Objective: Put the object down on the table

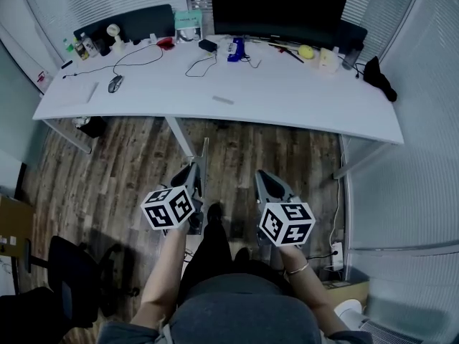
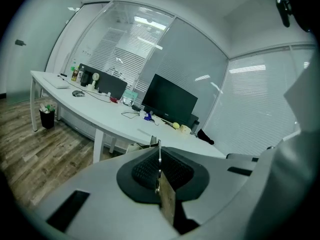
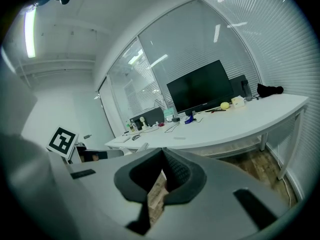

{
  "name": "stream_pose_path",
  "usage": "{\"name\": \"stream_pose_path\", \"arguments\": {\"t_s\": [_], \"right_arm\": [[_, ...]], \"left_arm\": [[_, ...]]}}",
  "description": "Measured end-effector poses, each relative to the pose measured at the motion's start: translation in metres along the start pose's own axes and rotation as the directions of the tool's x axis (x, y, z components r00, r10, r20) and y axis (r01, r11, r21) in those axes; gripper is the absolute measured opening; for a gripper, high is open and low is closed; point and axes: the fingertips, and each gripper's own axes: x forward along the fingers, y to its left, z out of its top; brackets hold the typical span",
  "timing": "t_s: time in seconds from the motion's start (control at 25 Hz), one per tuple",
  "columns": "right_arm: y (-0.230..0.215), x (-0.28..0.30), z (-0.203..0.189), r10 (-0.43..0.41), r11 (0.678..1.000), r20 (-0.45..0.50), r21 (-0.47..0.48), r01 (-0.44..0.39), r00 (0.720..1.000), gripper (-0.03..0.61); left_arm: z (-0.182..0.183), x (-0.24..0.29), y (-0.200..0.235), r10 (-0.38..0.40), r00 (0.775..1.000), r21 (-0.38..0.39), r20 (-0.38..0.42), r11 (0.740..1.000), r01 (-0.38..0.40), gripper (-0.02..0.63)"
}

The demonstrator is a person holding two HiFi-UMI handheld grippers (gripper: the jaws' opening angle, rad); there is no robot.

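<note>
My left gripper is shut on a thin flat grey strip that sticks out past its tips toward the table. In the left gripper view the strip stands on edge, clamped between the dark pads. My right gripper hangs beside it at about the same height, and its tips meet with nothing between them. Both grippers are over the wooden floor, well short of the long white table, which shows ahead in both gripper views.
The table's far side carries a large black monitor, a mouse, cables, bottles, a blue object and a yellow one. A small strip lies mid-table. A black chair stands at lower left.
</note>
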Motion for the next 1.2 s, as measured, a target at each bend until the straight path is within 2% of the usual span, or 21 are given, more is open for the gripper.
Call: {"name": "stream_pose_path", "arguments": {"t_s": [0.56,0.96,1.2], "right_arm": [[-0.005,0.153,0.051,-0.043,0.999,-0.024,0.021,0.044,0.999,0.006],[-0.004,0.218,0.073,-0.087,0.996,-0.027,0.023,0.087,0.996,0.006],[-0.002,0.238,0.082,-0.103,0.994,-0.017,0.026,0.103,0.995,0.006]], "left_arm": [[0.086,0.112,0.084,-0.041,0.999,-0.022,-0.028,0.999,0.04,0.026],[0.122,0.162,0.125,-0.07,0.996,-0.032,-0.047,0.997,0.069,0.025],[0.134,0.179,0.14,-0.084,0.995,-0.032,-0.059,0.996,0.082,0.026]]}}
